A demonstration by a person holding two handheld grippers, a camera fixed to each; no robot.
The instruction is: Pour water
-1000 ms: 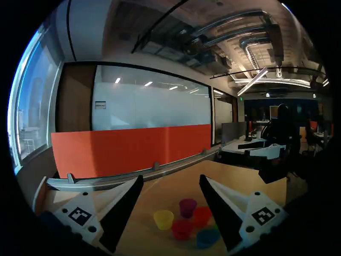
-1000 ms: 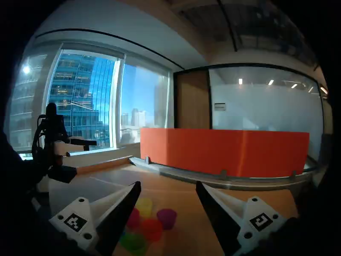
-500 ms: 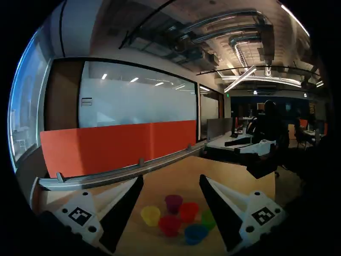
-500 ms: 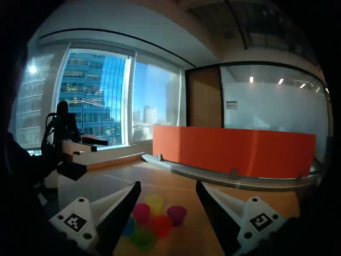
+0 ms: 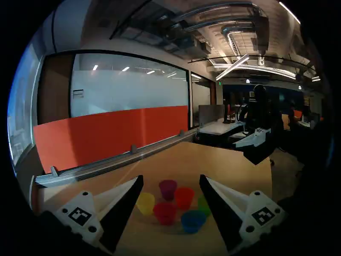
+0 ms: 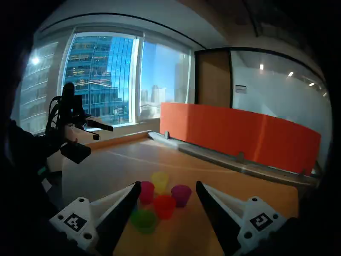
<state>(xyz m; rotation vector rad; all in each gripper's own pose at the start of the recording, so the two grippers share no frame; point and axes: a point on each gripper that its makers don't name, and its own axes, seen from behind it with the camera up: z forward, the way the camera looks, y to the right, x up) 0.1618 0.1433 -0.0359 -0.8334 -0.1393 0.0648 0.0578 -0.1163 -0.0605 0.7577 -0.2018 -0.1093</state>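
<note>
Jaws apart & empty on left gripper [image 5: 170, 176] & right gripper [image 6: 167, 183]. Looks like approach step: cups [image 5: 165, 212] clustered low centre on counter [image 5: 204, 158]. Next prob. needs closing on one w/o knocking neighbours.

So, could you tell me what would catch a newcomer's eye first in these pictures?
Probably the huddle of bright cups on the wooden table, low in both views. Then the long orange partition behind it, and the sunlit glass towers through the window in the right gripper view.

Six small coloured cups [image 5: 165, 212], upright, clustered on wooden tabletop [image 5: 204, 162].
</note>
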